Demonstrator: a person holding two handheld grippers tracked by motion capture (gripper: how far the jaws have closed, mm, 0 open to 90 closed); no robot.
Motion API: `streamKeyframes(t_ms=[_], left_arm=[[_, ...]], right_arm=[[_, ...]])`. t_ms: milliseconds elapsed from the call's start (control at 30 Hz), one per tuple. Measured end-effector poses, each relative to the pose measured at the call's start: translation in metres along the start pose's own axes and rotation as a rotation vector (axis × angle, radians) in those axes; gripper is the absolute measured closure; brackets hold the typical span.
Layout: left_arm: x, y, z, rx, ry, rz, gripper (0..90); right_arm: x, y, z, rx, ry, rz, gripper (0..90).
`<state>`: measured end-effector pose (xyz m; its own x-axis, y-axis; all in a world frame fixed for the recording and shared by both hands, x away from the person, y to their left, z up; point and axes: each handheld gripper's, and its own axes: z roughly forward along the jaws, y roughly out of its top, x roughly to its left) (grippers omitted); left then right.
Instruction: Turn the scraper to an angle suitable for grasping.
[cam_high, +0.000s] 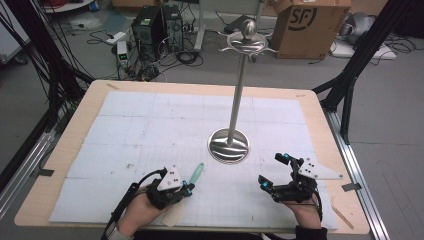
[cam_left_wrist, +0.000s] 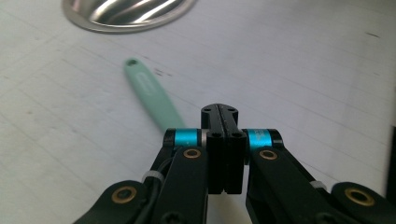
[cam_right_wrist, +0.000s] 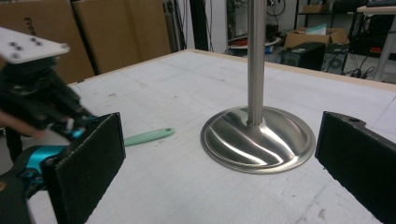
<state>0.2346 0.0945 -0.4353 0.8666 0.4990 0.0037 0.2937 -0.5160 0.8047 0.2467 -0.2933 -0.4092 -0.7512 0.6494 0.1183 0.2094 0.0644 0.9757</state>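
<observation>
A mint-green utensil handle (cam_high: 197, 173) lies on the white mat, pointing towards the metal stand's round base (cam_high: 228, 145). My left gripper (cam_high: 190, 189) sits at the handle's near end with its jaws pressed together. In the left gripper view the handle (cam_left_wrist: 149, 91) runs under the left side of my left gripper (cam_left_wrist: 219, 112), with nothing between the jaws. A pale flat piece (cam_high: 172, 216) sticks out below the left hand. My right gripper (cam_high: 273, 170) rests right of the base, jaws wide apart and empty. Its view frames the base (cam_right_wrist: 257, 140) between the two black pads (cam_right_wrist: 88, 158).
The stand's thin pole rises to a hooked top with a knob (cam_high: 248, 40). The white mat (cam_high: 150, 125) covers most of the wooden table (cam_high: 70, 150). Beyond the far edge are computer cases, cables and a cardboard box (cam_high: 310, 25). Black frame legs stand at both sides.
</observation>
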Motion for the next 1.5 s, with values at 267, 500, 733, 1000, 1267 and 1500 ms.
streamKeyframes(t_ms=[267,500,733,1000,1267,1500], left_arm=[[-0.022,-0.011,-0.004,0.068,-0.022,-0.008,89.8],[-0.026,-0.013,-0.005,0.095,-0.006,-0.028,89.8],[-0.024,-0.018,-0.012,0.093,0.011,-0.012,89.8],[-0.013,-0.026,-0.024,0.105,0.035,-0.009,89.8],[0.007,-0.038,-0.039,0.094,0.050,-0.037,89.8],[0.021,-0.045,-0.049,0.094,0.071,-0.052,89.8]], right_arm=[[0.002,0.000,0.001,0.002,0.002,-0.006,0.3],[0.001,0.000,0.001,0.003,0.000,-0.003,0.4],[0.001,0.000,0.001,0.001,0.004,-0.005,0.4],[0.001,0.000,0.000,-0.008,0.001,-0.003,0.4],[0.002,0.000,0.001,-0.001,0.003,-0.006,0.4],[0.001,0.000,0.001,0.000,0.003,-0.006,0.4]])
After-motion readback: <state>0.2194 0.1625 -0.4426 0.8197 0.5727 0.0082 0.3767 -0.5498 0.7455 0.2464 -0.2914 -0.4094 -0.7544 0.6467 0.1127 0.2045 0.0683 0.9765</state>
